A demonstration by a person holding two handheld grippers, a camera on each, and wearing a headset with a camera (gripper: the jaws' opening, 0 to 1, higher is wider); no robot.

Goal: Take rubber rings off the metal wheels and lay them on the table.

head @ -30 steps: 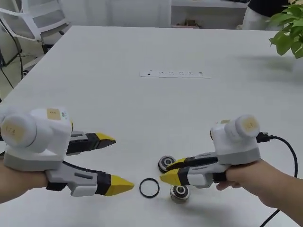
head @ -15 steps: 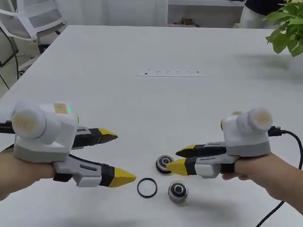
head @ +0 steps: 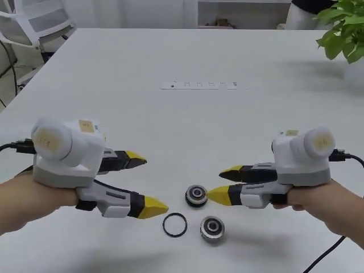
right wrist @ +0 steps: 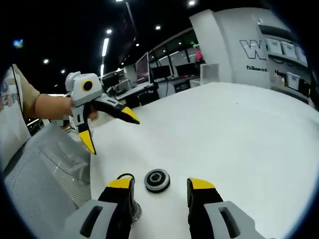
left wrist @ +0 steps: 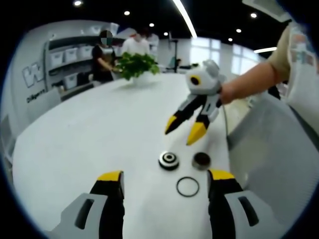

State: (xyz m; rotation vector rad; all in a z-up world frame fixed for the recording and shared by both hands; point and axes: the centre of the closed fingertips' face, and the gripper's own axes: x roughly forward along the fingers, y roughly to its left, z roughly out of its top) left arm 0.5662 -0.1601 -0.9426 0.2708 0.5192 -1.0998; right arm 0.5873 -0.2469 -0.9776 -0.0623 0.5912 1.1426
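Note:
Two small metal wheels lie near the table's front edge. One wheel wears a black rubber ring. The other wheel looks bare grey metal. A loose black rubber ring lies flat beside them. My left gripper hovers open to the left of the loose ring, holding nothing. My right gripper is open just right of the ringed wheel, with nothing between its jaws. Each gripper faces the other: right gripper, left gripper.
A white power strip lies flat at mid-table. A green plant stands at the far right corner, a white chair at the back left. A black cable trails from the right gripper. People stand beyond the table's far end.
My right gripper has drawn back to the right, off the wheels, and now sits beside them. The left gripper has risen a little. The head camera has shifted too.

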